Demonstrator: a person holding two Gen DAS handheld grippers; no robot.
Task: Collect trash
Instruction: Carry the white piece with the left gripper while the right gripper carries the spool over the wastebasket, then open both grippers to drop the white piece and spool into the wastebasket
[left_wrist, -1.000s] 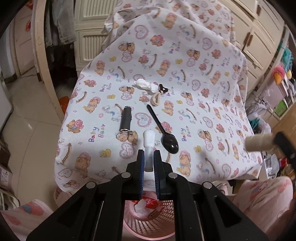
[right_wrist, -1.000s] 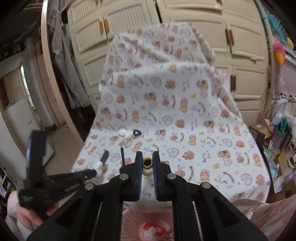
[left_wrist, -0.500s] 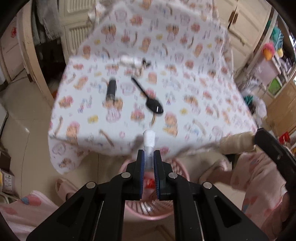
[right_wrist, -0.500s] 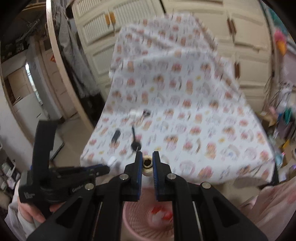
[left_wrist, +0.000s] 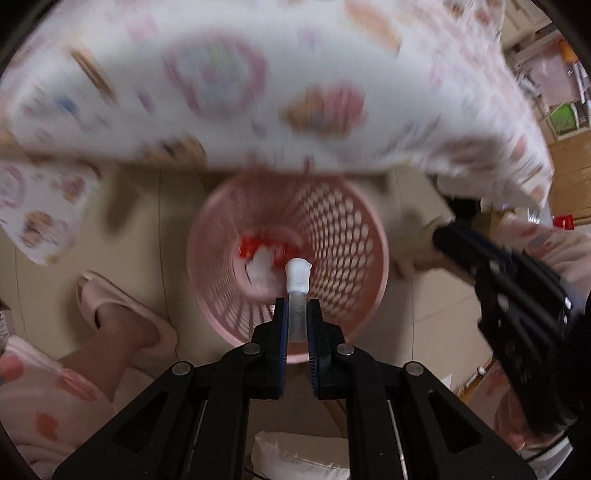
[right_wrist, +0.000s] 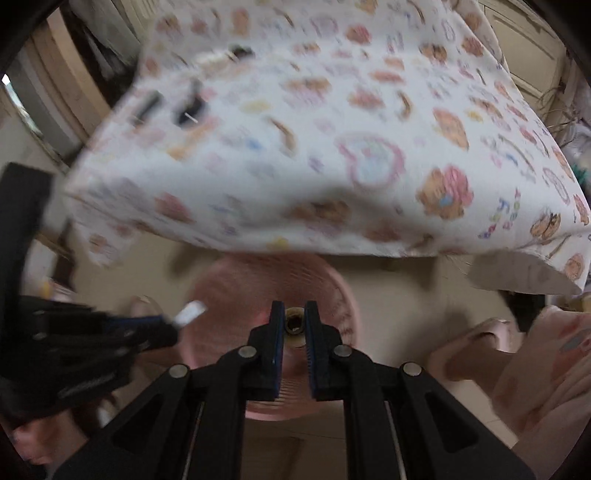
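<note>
- Two pieces of trash hang over one pink basket (left_wrist: 343, 236): a clear tube with a white cap (left_wrist: 297, 291), pinched in the narrow jaws of the left gripper (left_wrist: 297, 325), and a small tan object with a dark hollow end (right_wrist: 294, 325), clamped in the equally narrow jaws of the right gripper (right_wrist: 294, 328). What the tan object is cannot be told.
- Risk one, as a judgement: the tube is long and thin, held low on its shaft, so on release it could tip sideways, strike the rim just below the jaws and bounce to the floor.
- Risk two: the right gripper sits closer to the basket's near wall in its own view, which is blurred; a drop from there could clip the rim or fall short.
- Risk three: both tools crowd the same opening. In the left view the right gripper (left_wrist: 517, 295) looms just right of the jaws, so the two could knock together.
- Straight ahead of the left jaws, past the white cap, red and white scraps (left_wrist: 262, 254) already lie on the basket's floor.
- Above both sets of jaws hangs the edge of the printed cloth (right_wrist: 332, 147); a dark spoon (right_wrist: 190, 107) and other blurred items lie on it up and left of the right jaws, well apart.
- Down and left of the left jaws, a person's slippered foot (left_wrist: 122, 314) stands beside the basket, where a stray piece could land.
</note>
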